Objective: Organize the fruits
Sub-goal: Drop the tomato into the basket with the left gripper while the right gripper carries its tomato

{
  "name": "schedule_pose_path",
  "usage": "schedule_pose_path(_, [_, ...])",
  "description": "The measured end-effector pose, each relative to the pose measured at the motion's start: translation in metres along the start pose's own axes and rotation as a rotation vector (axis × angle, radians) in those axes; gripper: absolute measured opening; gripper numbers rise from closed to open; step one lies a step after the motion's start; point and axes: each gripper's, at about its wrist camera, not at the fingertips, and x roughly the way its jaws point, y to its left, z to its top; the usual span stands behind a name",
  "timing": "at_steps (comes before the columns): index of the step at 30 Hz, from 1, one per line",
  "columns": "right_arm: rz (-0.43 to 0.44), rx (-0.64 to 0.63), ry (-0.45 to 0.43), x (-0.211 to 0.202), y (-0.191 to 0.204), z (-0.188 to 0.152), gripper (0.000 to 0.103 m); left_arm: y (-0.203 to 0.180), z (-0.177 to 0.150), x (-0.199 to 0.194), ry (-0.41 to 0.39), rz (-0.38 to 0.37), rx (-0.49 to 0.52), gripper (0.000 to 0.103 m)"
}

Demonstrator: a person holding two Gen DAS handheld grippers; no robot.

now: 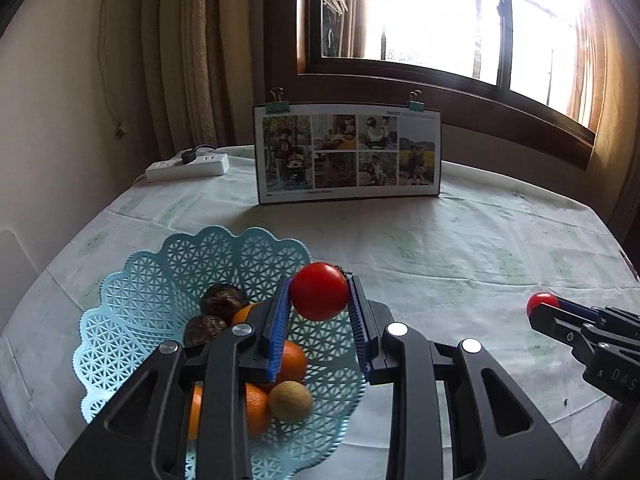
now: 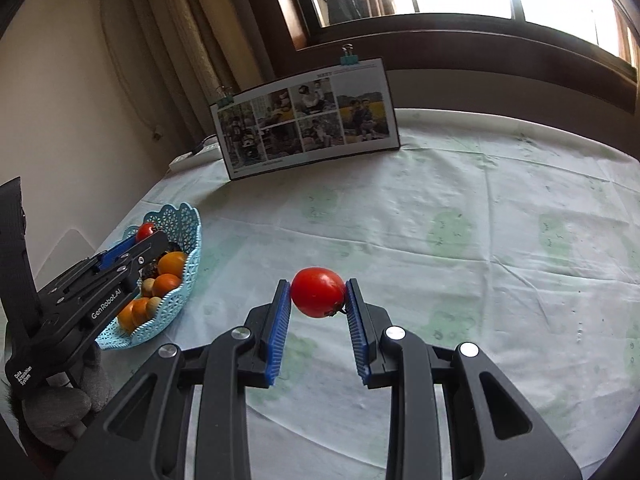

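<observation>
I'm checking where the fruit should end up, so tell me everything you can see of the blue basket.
The basket is a shallow, pale blue bowl that looks like plastic, with openwork lattice walls and a scalloped rim. It sits upright on the tablecloth at the table's left side. Inside lie several oranges, two dark wrinkled fruits and a small tan round fruit. The left gripper holds a red tomato above it; no contact with the basket shows.
</observation>
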Motion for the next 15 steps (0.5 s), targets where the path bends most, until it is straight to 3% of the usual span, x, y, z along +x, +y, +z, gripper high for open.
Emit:
schedule_pose_path(12, [0.102,-0.091,0.036,0.022,0.063,0.01,0.028,0.058,-0.009,0.005,0.024,0.077,-0.07,0.03])
schedule_pose_path(13, [0.108,-0.099,0.037,0.024,0.068,0.011,0.028,0.062,-0.009,0.006,0.026,0.08,-0.076,0.034])
schedule_pose_path(15, [0.121,-0.115,0.04,0.026,0.077,0.011,0.028,0.072,-0.01,0.004,0.025,0.09,-0.097,0.054])
